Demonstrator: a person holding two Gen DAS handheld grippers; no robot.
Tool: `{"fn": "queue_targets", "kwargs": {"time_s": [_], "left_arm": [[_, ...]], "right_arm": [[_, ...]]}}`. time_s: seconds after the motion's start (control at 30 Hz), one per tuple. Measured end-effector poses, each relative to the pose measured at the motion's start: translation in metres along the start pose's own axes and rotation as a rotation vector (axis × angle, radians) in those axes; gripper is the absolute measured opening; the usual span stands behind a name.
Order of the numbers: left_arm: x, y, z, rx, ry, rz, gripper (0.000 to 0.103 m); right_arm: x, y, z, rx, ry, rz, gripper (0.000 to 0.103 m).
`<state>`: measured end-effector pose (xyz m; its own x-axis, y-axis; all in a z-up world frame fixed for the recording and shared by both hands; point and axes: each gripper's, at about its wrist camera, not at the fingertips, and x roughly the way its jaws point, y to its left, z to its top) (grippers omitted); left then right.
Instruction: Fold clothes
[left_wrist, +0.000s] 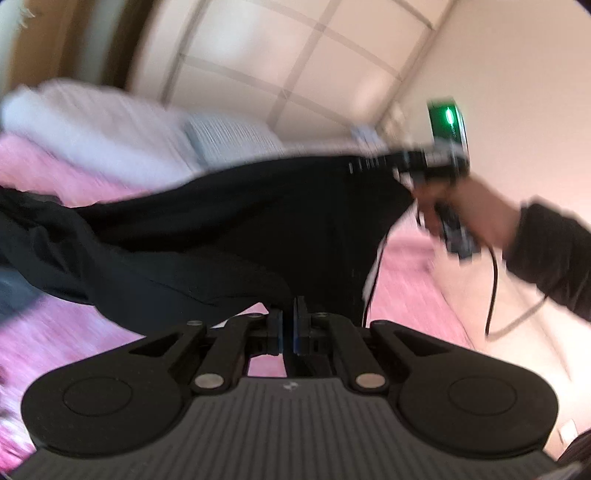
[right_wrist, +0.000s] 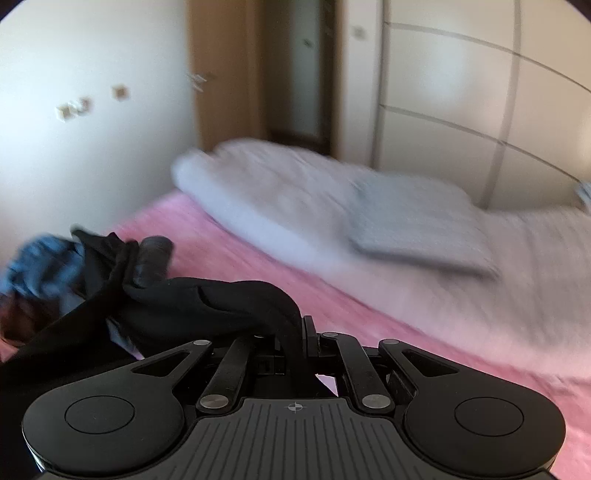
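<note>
Over the bed (right_wrist: 258, 258), pink sheet, a black garment (left_wrist: 258, 221) hangs stretched between both tongs, clear of the mattress in the middle. Left tongs (left_wrist: 288, 325) pinched tight on a bunched edge of the cloth, blue pads almost meeting. Right tongs (right_wrist: 295, 332) clamped on another edge, fabric rope-twisted running out of the jaws; in the left view the same tool (left_wrist: 402, 162) sits at the far corner of the garment, green light lit, held by the right hand (left_wrist: 476, 206). Frames motion-blurred.

Step looks like spreading the piece out before the first fold. Doing it well: keep both grips firm, pull the hands apart until the top edge runs straight, let the twisted side unroll, then lower flat onto the bare pink area, away from the pile.

Fabric: thin, matte, limp, drapes in long soft folds, probably slippery-ish synthetic; garment type can't tell. Pink sheet has a fine ribbed look. White quilt (right_wrist: 266, 192) puffy, with a folded grey striped piece (right_wrist: 413, 221) on it. Blue crumpled clothes (right_wrist: 37, 266) at the bed's left end, touching the black one's trailing part.
</note>
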<state>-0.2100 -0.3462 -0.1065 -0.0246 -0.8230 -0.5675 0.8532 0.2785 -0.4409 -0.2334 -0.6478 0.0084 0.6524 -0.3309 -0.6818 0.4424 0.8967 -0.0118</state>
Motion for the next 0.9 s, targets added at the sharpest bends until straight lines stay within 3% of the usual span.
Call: {"fn": "queue_targets", "kwargs": {"time_s": [0.1, 0.3, 0.53, 0.67, 0.73, 0.87, 0.9], "left_arm": [[0.053, -0.02, -0.022, 0.052, 0.11, -0.055, 0.002], [0.117, -0.065, -0.047, 0.198, 0.226, -0.195, 0.002], [0.17, -0.161, -0.08, 0.27, 0.302, -0.328, 0.002], [0.224, -0.214, -0.103, 0.234, 0.302, -0.313, 0.004], [0.254, -0.237, -0.116, 0.21, 0.316, -0.271, 0.004], [0.3, -0.263, -0.151, 0.138, 0.445, -0.2, 0.018], [0.301, -0.264, -0.156, 0.146, 0.463, -0.19, 0.021]], "right_arm": [[0.006, -0.042, -0.032, 0.032, 0.067, -0.071, 0.003], [0.0, -0.125, -0.091, 0.115, 0.167, -0.207, 0.003], [-0.058, -0.231, -0.139, 0.166, 0.225, -0.3, 0.003], [-0.069, -0.285, -0.147, 0.074, 0.248, -0.283, 0.004], [-0.049, -0.309, -0.153, 0.006, 0.268, -0.225, 0.004], [-0.011, -0.346, -0.191, -0.046, 0.373, -0.175, 0.006], [-0.005, -0.352, -0.203, -0.053, 0.396, -0.19, 0.014]]}}
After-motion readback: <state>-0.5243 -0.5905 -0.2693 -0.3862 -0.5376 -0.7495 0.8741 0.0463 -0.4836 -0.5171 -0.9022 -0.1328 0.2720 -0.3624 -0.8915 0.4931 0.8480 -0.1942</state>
